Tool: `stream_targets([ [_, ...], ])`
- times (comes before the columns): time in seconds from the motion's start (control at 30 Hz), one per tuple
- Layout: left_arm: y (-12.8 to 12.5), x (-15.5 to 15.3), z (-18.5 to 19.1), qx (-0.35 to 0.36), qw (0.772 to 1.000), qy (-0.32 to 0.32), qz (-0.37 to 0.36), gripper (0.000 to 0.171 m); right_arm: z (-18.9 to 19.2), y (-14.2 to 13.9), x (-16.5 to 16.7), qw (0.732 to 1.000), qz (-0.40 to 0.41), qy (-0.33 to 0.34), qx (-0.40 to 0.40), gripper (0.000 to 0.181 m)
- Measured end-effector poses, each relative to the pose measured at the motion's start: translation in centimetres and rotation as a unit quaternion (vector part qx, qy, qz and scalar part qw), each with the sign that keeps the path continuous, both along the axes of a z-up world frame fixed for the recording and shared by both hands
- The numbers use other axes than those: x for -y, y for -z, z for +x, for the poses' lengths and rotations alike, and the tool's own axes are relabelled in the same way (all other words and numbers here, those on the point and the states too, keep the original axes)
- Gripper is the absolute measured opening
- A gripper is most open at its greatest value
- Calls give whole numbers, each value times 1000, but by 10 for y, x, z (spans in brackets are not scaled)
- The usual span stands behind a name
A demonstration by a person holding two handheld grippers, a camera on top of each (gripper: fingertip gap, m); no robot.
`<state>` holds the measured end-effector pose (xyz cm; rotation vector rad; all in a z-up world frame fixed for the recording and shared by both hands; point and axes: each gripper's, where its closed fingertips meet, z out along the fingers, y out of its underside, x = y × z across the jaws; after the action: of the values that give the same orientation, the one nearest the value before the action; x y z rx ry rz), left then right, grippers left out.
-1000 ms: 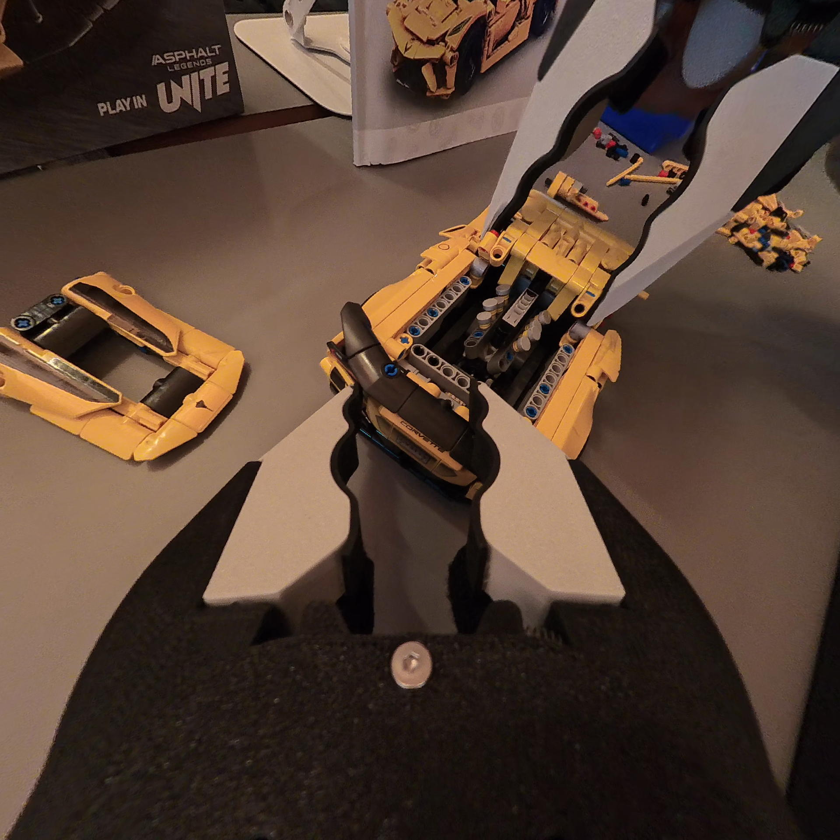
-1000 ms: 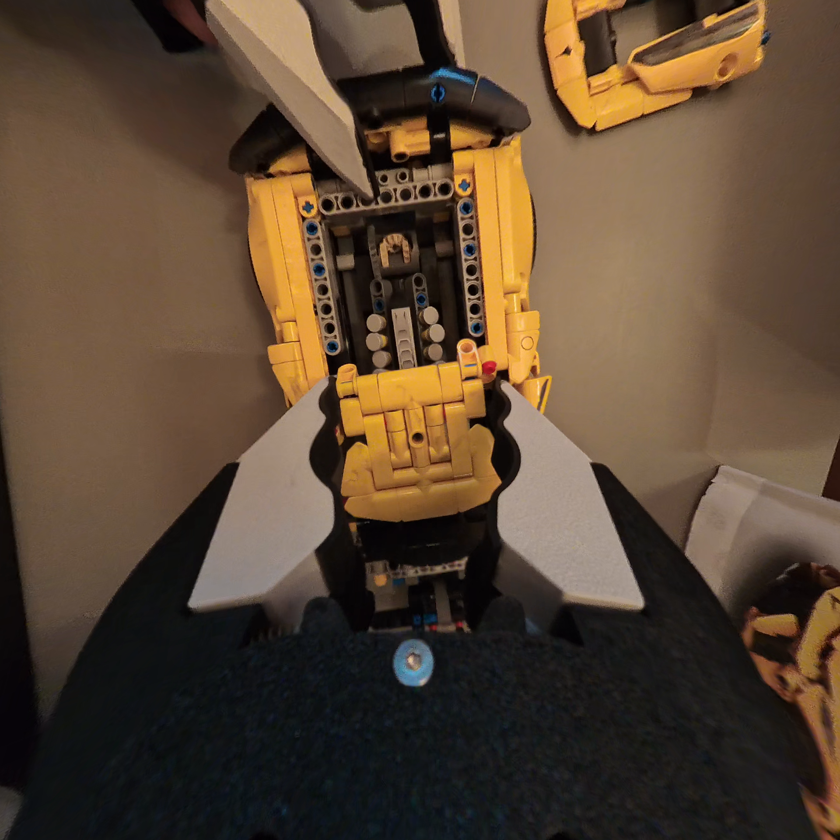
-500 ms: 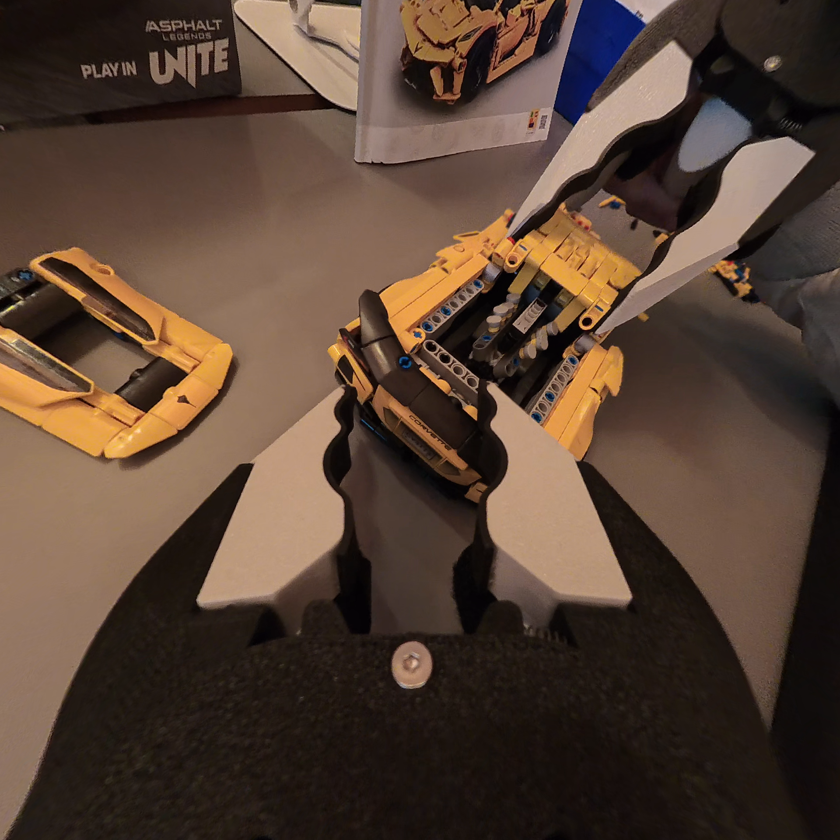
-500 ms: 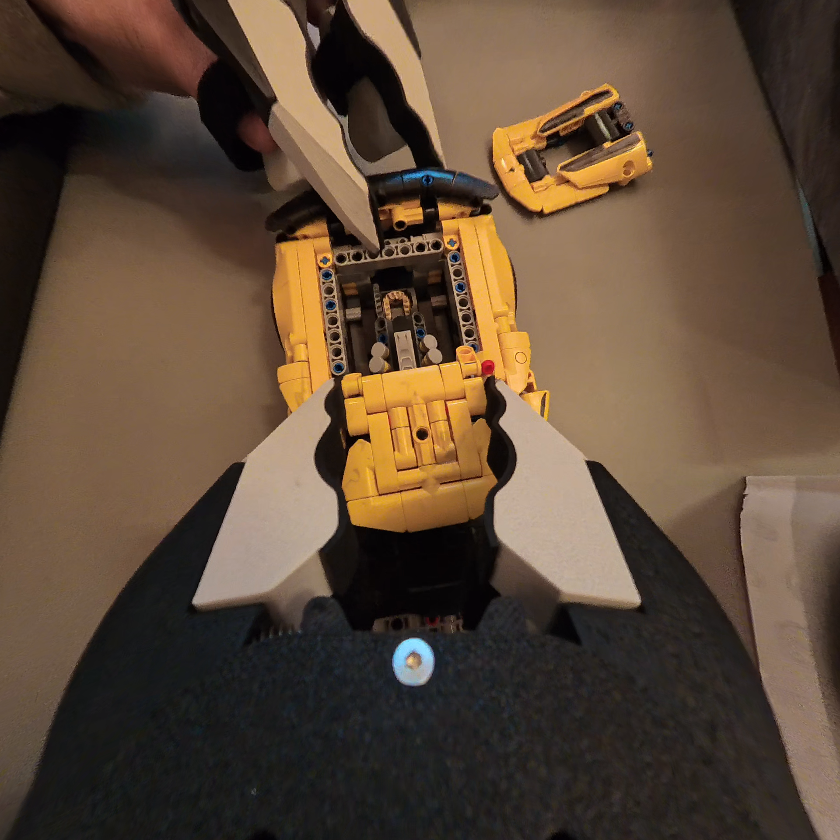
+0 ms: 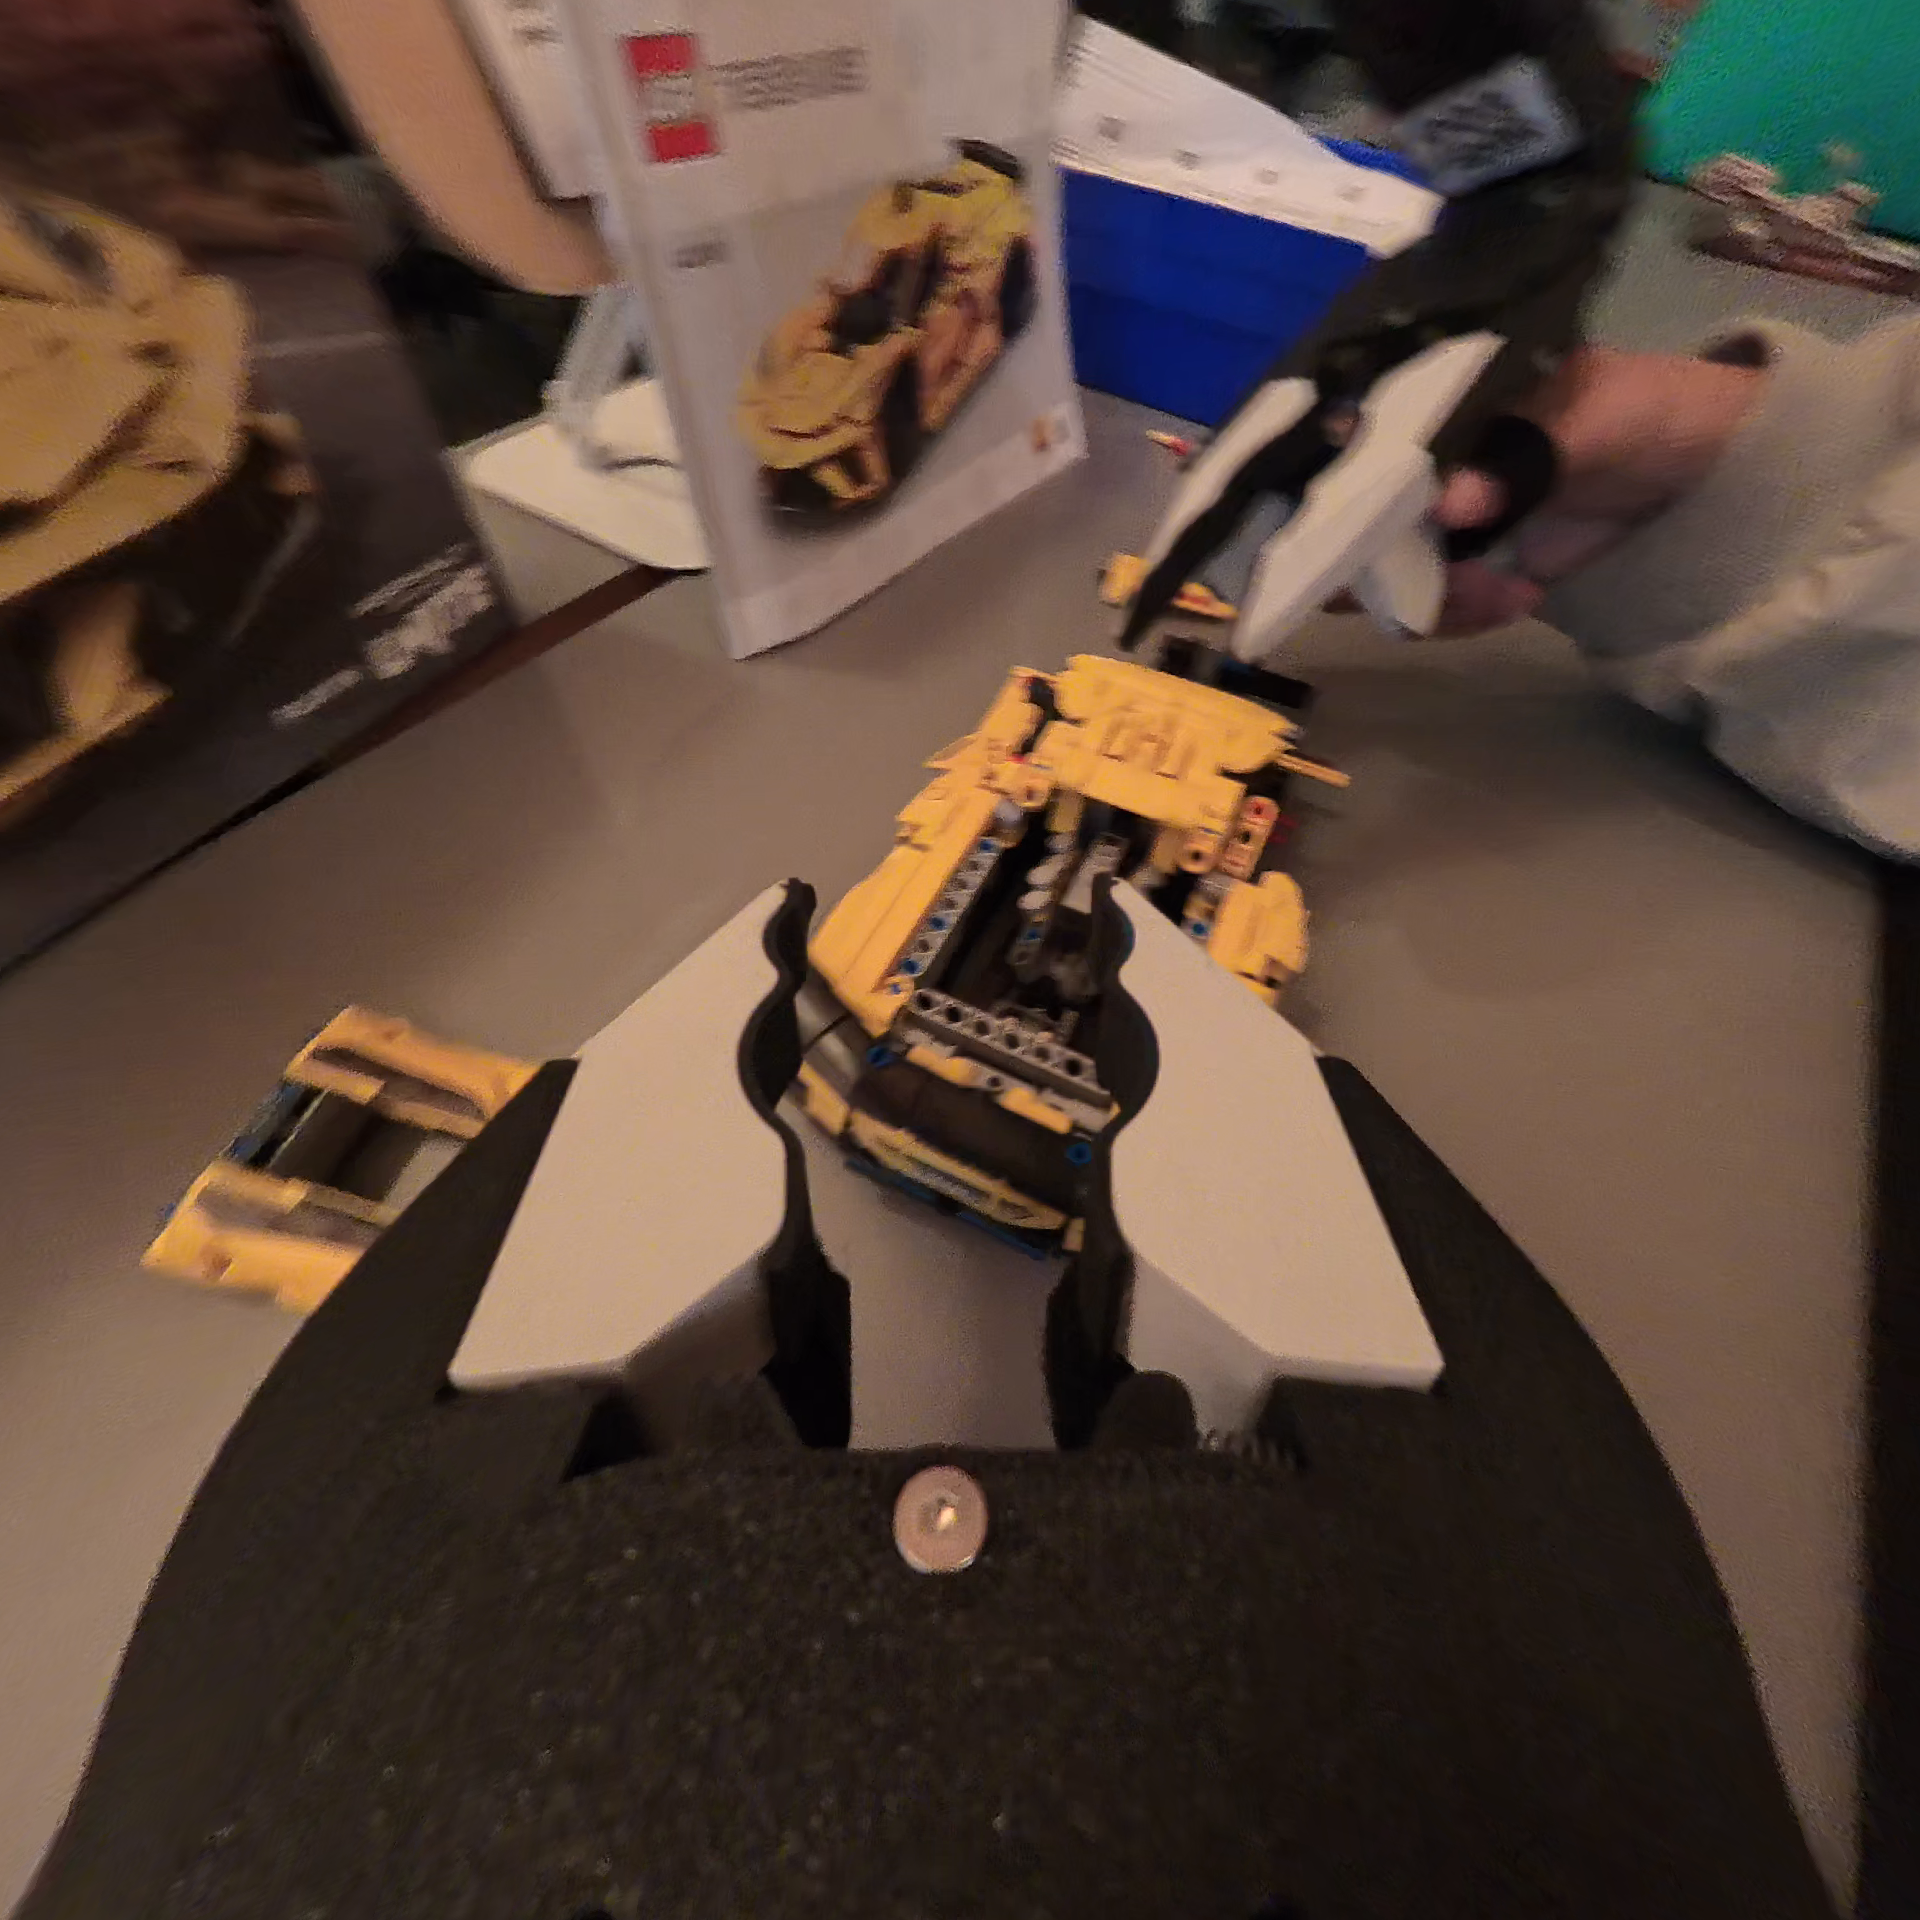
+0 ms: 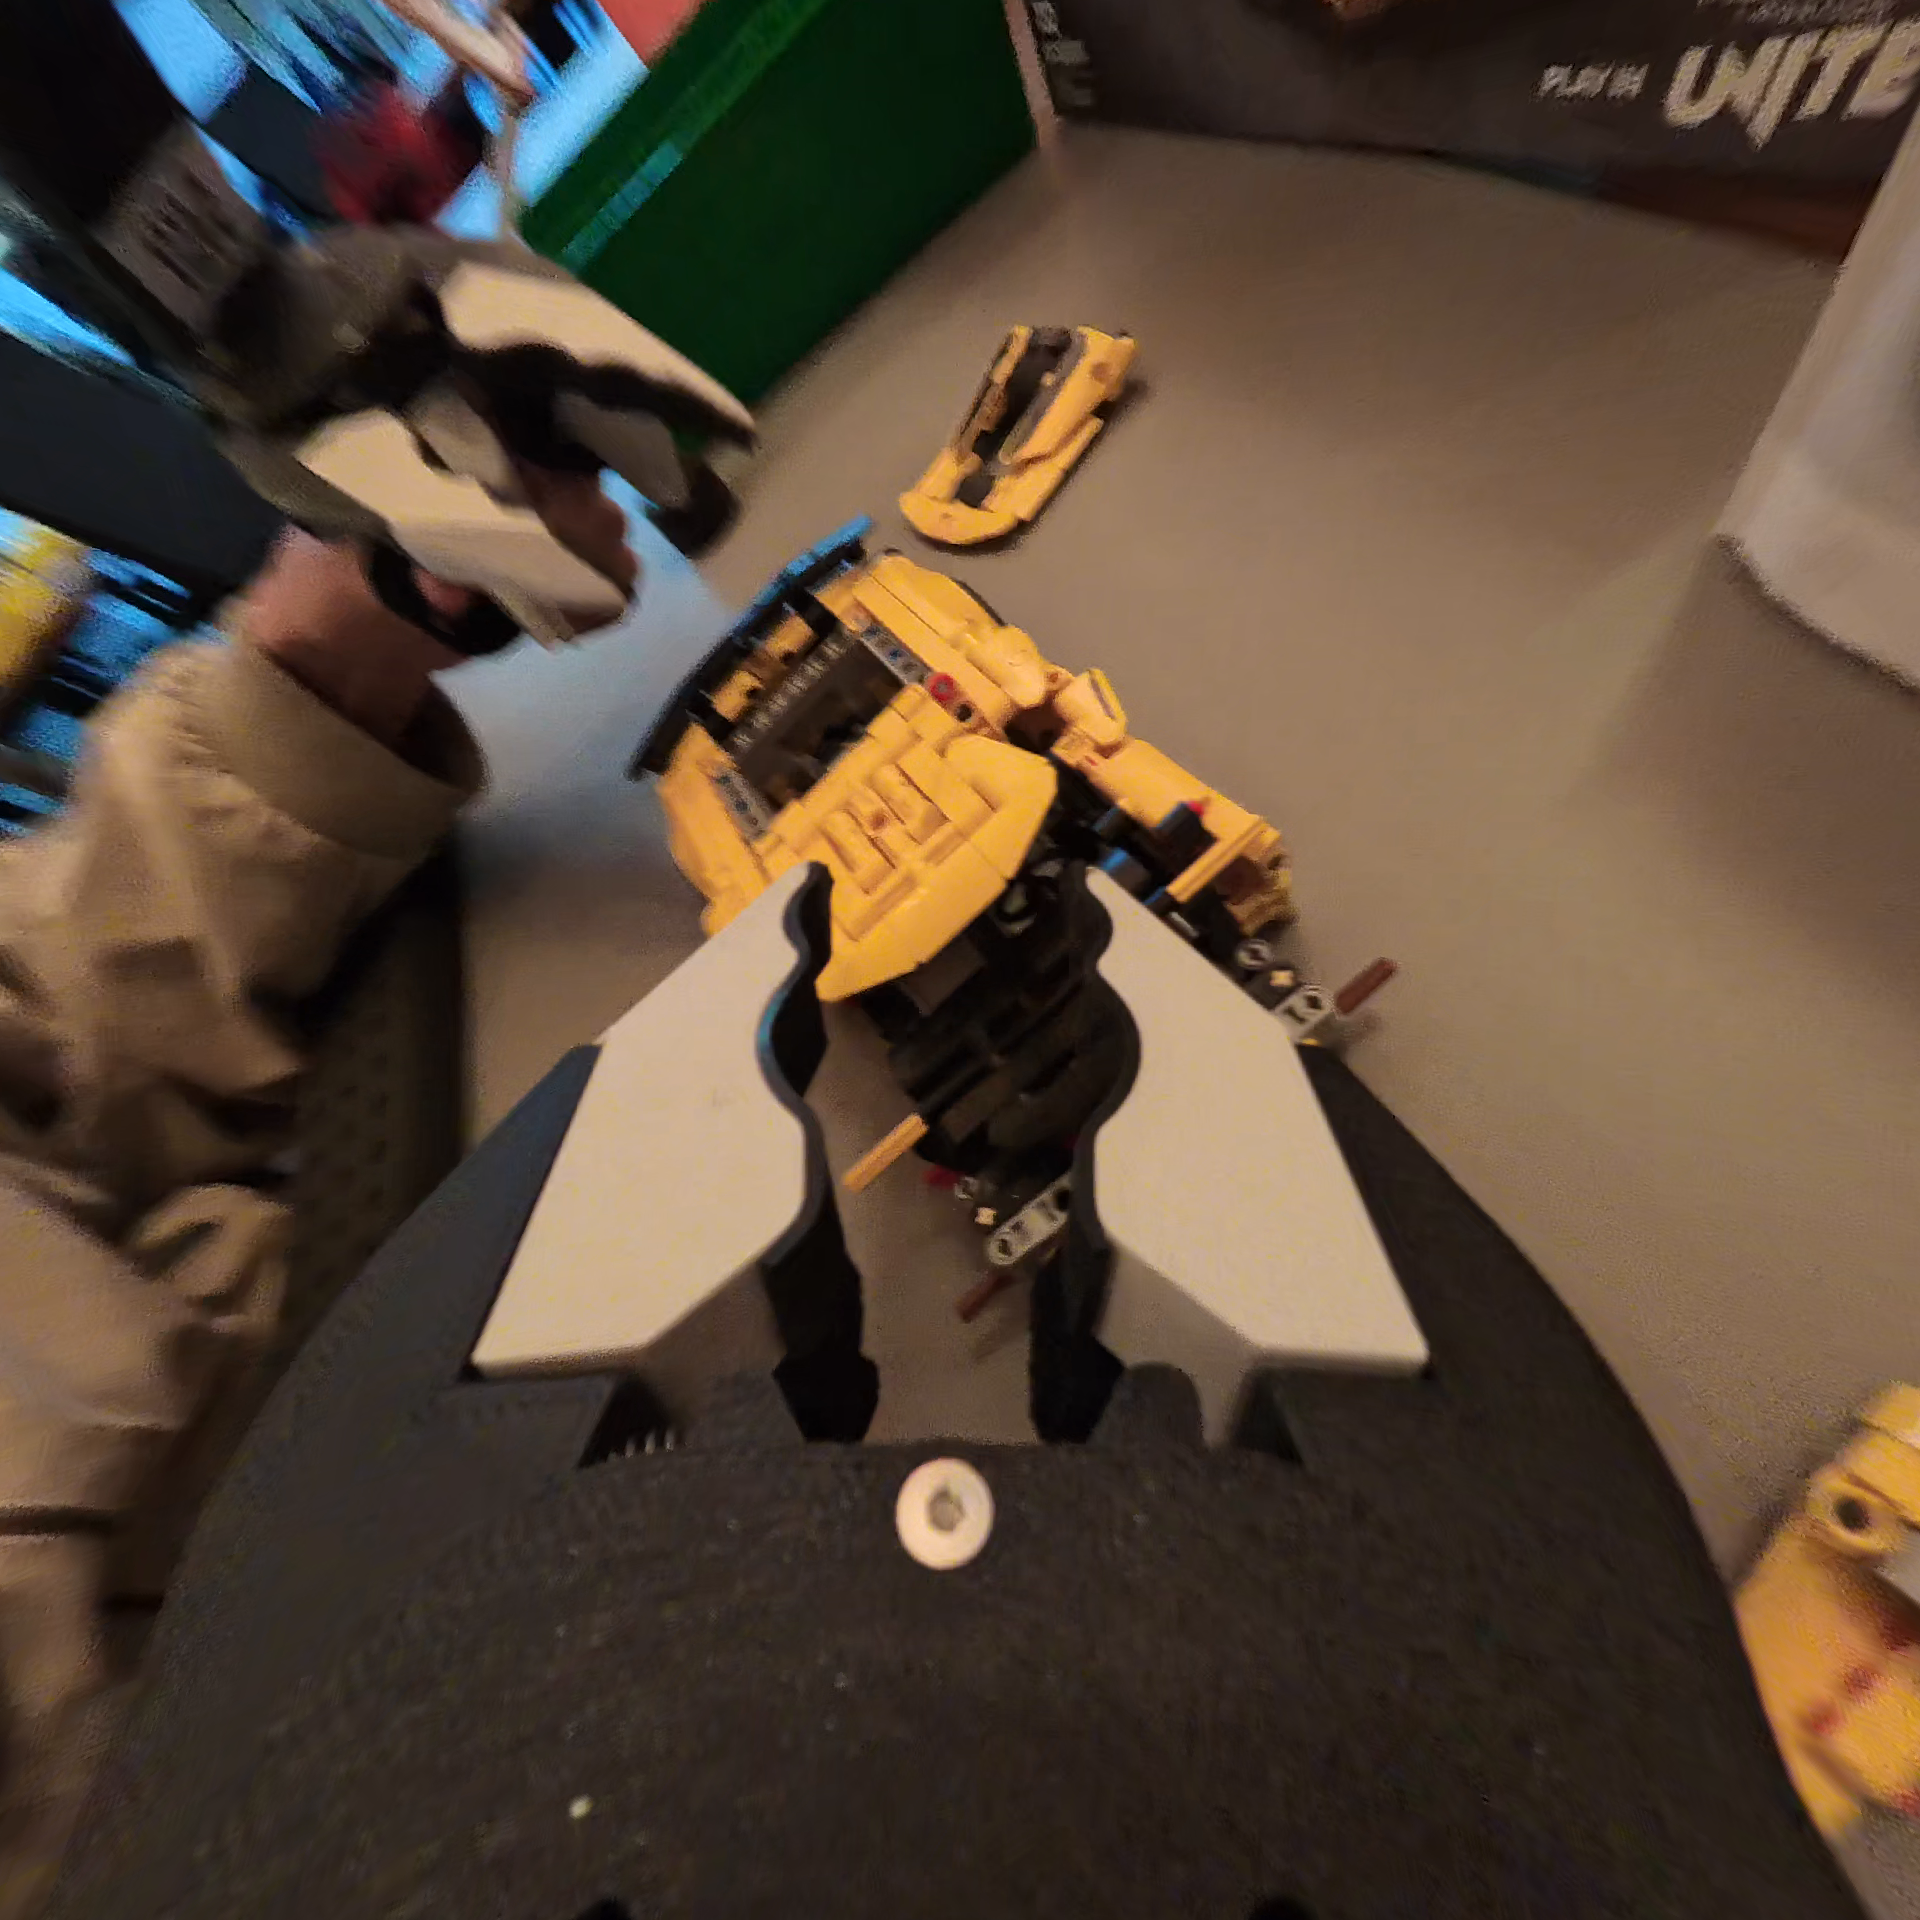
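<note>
A partly built yellow brick car [image 5: 1091,769] with its inner frame open on top lies on the grey table [image 5: 520,831]. My left gripper [image 5: 951,894] is open and empty, hovering over the car's rear end. The right wrist view shows it [image 6: 686,520] lifted clear of the car [image 6: 883,790]. My right gripper [image 6: 956,878] is open and empty, above the car's black front end. In the left wrist view it [image 5: 1190,639] hangs just beyond that end, held by a person's hand. Both views are blurred.
A detached yellow body panel [image 5: 343,1143] lies left of the car. A booklet [image 5: 862,364], a dark box [image 5: 208,520] and a blue box [image 5: 1195,291] stand behind. Loose small pieces [image 6: 1018,1226] lie by the car's front. A green box [image 6: 790,177] stands far left. About 15 cm separates my left fingertips from the detached yellow body panel [image 5: 343,1143].
Both grippers have lifted and drawn back from the car's two ends. The car now lies turned at an angle in the right wrist view.
</note>
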<state>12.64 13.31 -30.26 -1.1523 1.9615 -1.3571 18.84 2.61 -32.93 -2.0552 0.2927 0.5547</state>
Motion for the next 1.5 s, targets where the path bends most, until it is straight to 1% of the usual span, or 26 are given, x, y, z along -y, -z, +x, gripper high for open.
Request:
stream_targets([
  [0.03, 4, 8, -1, -14, 999, 33, 11, 54, 0, -5, 0, 999, 16, 0, -36, 37],
  [0.1, 19, 15, 2, -40, 996, 61, 43, 54, 3, -9, 1, 996, 29, 3, -85, 31],
  [0.13, 24, 14, 6, -42, 996, 57, 46, 54, 2, -6, 2, 995, 21, -4, -101, 33],
  [0.17, 26, 11, 11, -35, 998, 38, 35, 56, -2, -2, 4, 994, 9, -16, -112, 34],
  [0.2, 26, 7, 15, -25, 999, 18, 17, 65, -6, 2, 5, 993, -3, -23, -120, 32],
  [0.27, 32, -1, 18, -24, 1000, -4, -1, 68, -12, 7, 5, 992, -13, -33, -124, 30],
  [0.37, 37, 2, 15, -36, 999, -1, -33, 70, -14, 10, -1, 991, -20, -22, -131, 26],
  [0.4, 42, 4, 13, -49, 998, 2, -33, 70, -11, 10, -3, 991, -22, -9, -129, 23],
  [0.47, 52, 4, 12, -64, 998, 0, -8, 70, -6, 3, -5, 990, -4, 10, -138, 21],
  [0.5, 57, 2, 13, -59, 998, -8, 16, 64, -4, -5, -5, 988, 16, 13, -151, 21],
  [0.53, 58, 3, 14, -49, 998, -11, 32, 60, -4, -11, -5, 987, 24, 15, -155, 23],
  [0.57, 57, 4, 15, -49, 998, -16, 38, 59, -3, -8, -4, 991, 8, 21, -133, 20],
  [0.6, 57, 4, 15, -51, 998, -18, 40, 59, 0, -4, -2, 994, 0, 25, -106, 12],
  [0.63, 57, 4, 16, -52, 998, -20, 42, 58, 1, -2, -2, 995, 1, 23, -95, 13],
  [0.73, 55, 1, 17, -54, 997, -34, 44, 51, -1, 2, 1, 989, 4, 9, -148, 11],
  [0.83, 52, 0, 17, -49, 997, -36, 36, 49, -1, 5, 2, 978, 18, -5, -208, 8],
  [0.9, 50, 0, 16, -48, 998, -37, 21, 48, -1, 9, 1, 973, 25, -7, -231, 8],
  [0.97, 49, -2, 16, -50, 998, -44, 8, 43, -2, 10, -1, 970, 29, -11, -242, 8],
  [1.03, 50, -6, 16, -51, 997, -49, 7, 40, -4, 10, -4, 972, 32, -14, -233, 8],
  [1.1, 51, -12, 16, -48, 997, -61, 19, 32, -6, 9, -7, 972, 45, -22, -230, 8],
  [1.17, 52, -16, 15, -45, 996, -70, 35, 26, -7, 6, -11, 976, 58, -30, -206, 8],
  [1.23, 52, -17, 15, -43, 995, -74, 44, 25, -6, 2, -13, 983, 64, -30, -172, 8],
  [1.3, 53, -16, 16, -43, 996, -76, 37, 25, -5, 0, -14, 985, 67, -31, -155, 8],
  [1.43, 51, -14, 17, -43, 996, -72, 28, 25, -3, 7, -10, 976, 64, -34, -204, 8],
  [1.5, 51, -14, 17, -42, 996, -70, 32, 26, -2, 8, -9, 977, 52, -28, -204, 9],
])
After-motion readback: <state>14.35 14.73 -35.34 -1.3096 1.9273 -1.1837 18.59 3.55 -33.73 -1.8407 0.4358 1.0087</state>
